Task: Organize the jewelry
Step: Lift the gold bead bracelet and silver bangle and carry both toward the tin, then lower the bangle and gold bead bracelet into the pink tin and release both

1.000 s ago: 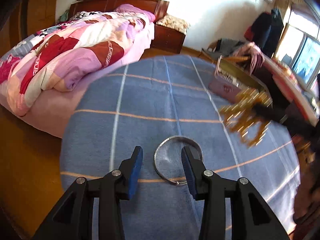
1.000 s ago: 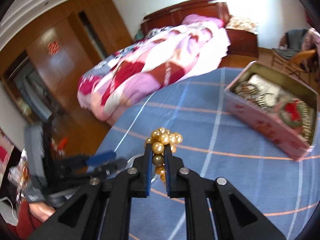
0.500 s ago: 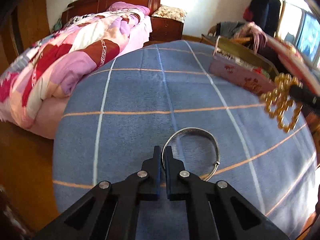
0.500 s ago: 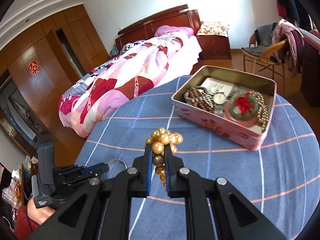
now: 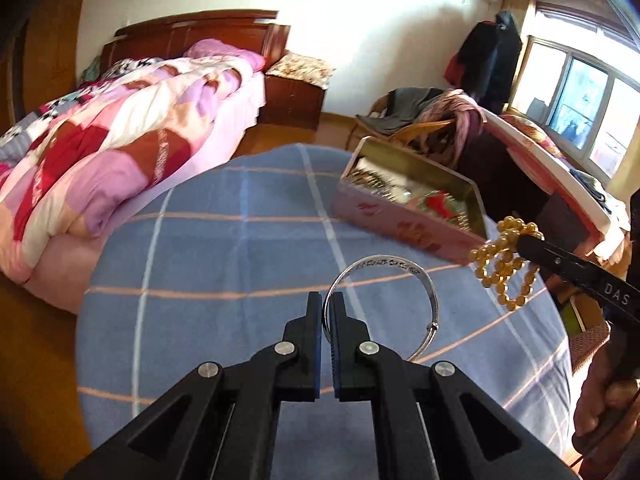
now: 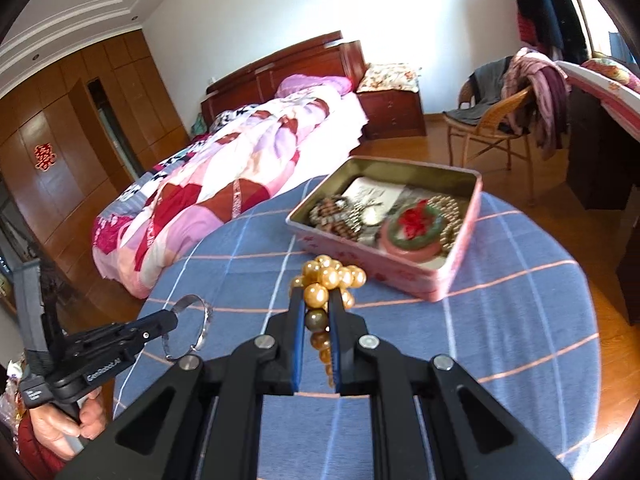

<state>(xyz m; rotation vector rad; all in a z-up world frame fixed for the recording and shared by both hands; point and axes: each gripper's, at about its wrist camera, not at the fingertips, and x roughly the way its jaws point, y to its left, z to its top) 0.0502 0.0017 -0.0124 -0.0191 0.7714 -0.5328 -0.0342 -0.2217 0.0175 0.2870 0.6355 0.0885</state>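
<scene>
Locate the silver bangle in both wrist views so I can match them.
Left wrist: silver bangle at centre, rim pinched in the left gripper, ahead of the fingers.
Right wrist: lower left, at the tip of that gripper.
Shared landmark: pink tin on the blue tablecloth.

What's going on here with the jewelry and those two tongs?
A person is tidying jewelry on a round table with a blue checked cloth, holding tongs in each hand. The left tongs are shut on the rim of a silver bangle. The right tongs are shut on a strand of gold beads. An open pink tin sits ahead on the table, already holding other pieces. Neither item is in the tin yet.
</scene>
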